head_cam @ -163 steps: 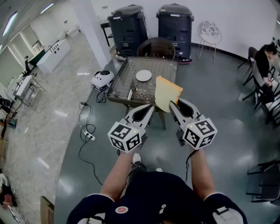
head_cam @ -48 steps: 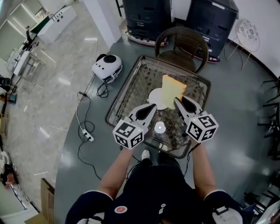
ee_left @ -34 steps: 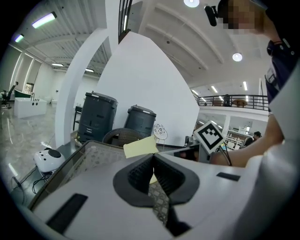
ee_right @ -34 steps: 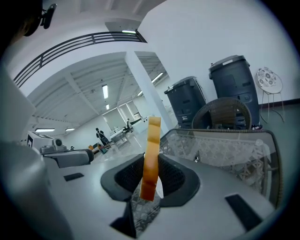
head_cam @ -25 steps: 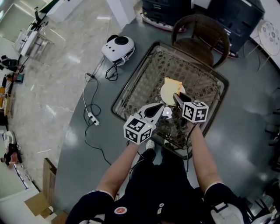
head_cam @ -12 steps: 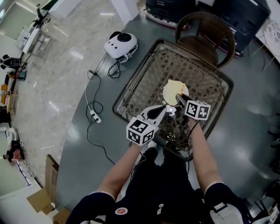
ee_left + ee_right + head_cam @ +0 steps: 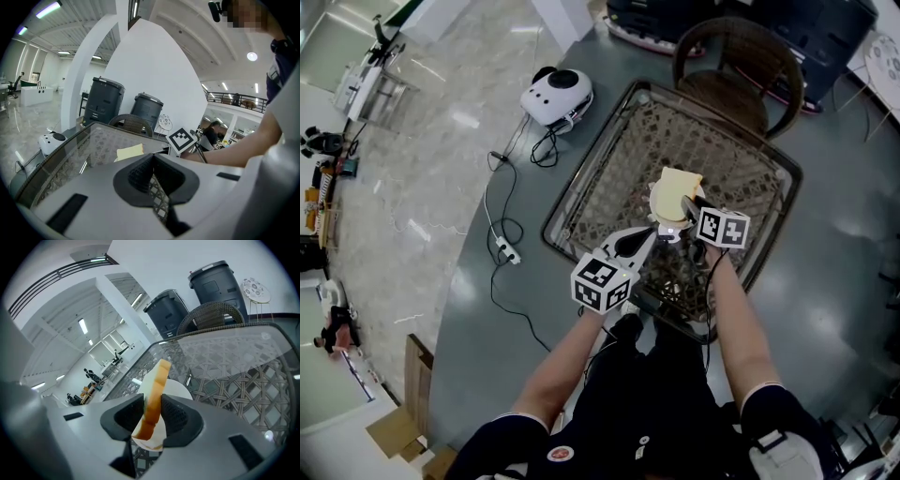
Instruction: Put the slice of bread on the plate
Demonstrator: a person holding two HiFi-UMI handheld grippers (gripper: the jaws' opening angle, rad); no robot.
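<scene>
One bread slice (image 7: 154, 394) in marker-tagged right gripper (image 7: 689, 204), over plate (image 7: 179, 387)

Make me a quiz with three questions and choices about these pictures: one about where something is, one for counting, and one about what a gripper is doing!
1. Where is the slice of bread? A on the floor; B between the right hand-held gripper's jaws; C on the chair.
2. How many dark bins stand behind the table? A two; B five; C none.
3. How are the left hand-held gripper's jaws? A wide apart; B gripping a cup; C together, nothing between.
Answers: 1 B, the right gripper view shows its jaws pressing the slice; 2 A, the left gripper view shows two side by side; 3 C, its own view shows the jaws meeting with nothing held.
</scene>
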